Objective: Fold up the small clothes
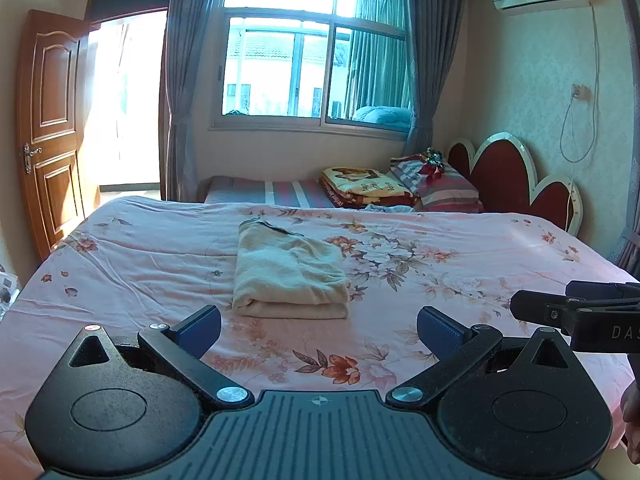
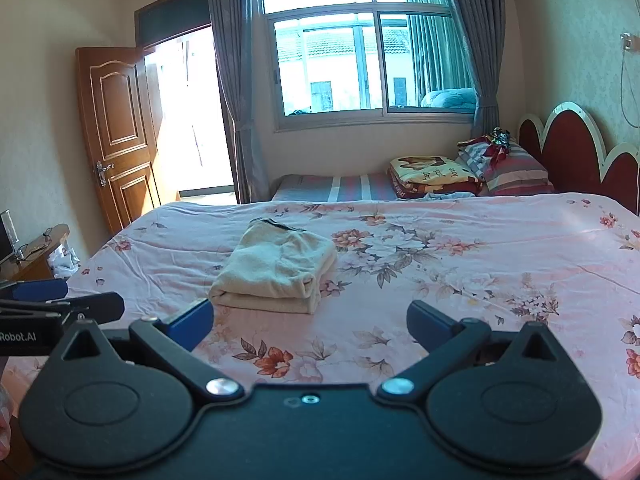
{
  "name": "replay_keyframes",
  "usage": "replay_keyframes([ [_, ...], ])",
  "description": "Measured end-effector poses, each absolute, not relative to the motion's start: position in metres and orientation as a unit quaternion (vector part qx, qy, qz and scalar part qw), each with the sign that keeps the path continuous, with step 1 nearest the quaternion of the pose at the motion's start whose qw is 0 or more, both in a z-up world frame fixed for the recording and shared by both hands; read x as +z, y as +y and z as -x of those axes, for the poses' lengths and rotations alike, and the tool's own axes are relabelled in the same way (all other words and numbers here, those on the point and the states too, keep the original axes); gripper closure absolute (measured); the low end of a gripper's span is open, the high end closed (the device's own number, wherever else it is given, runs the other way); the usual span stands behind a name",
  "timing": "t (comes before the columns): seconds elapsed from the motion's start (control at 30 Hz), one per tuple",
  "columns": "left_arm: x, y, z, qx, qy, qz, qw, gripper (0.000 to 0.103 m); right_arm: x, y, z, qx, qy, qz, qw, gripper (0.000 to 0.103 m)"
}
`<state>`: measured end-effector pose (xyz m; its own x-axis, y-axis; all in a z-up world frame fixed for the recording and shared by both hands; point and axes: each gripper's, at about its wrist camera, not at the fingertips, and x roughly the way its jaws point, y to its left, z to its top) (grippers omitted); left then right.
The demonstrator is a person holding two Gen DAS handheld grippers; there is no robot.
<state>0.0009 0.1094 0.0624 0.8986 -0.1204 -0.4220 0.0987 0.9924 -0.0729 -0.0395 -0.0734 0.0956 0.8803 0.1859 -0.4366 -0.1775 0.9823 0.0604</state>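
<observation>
Pink floral bedspread (image 1: 440,280) covers the bed in a bedroom with a window (image 1: 316,48) and an open wooden door (image 1: 52,120). Folded cream garment (image 1: 290,274) lies on the spread, ahead of both tools and touching neither. Left gripper (image 1: 318,330): jaws spread wide, nothing held. Right gripper (image 2: 310,320): jaws spread wide, nothing held, positioned beside the left.
</observation>
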Motion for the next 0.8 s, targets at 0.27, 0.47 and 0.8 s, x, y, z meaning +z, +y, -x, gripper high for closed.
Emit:
replay_keyframes([
  [0.27,0.0613,0.1103,-0.0014,-0.055,0.22,0.022,0.974,0.0,0.0953,-0.0714,0.0398,0.094,0.225,-0.009,0.97,0.001],
  [0.47,0.0603,0.1123,-0.0034,-0.052,0.22,0.021,0.974,0.0,0.0952,-0.0711,0.0397,0.094,0.225,-0.008,0.97,0.001],
  [0.8,0.06,0.1107,-0.0033,-0.049,0.216,0.015,0.975,0.0,0.0952,-0.0687,0.04,0.094,0.223,-0.009,0.97,0.001],
])
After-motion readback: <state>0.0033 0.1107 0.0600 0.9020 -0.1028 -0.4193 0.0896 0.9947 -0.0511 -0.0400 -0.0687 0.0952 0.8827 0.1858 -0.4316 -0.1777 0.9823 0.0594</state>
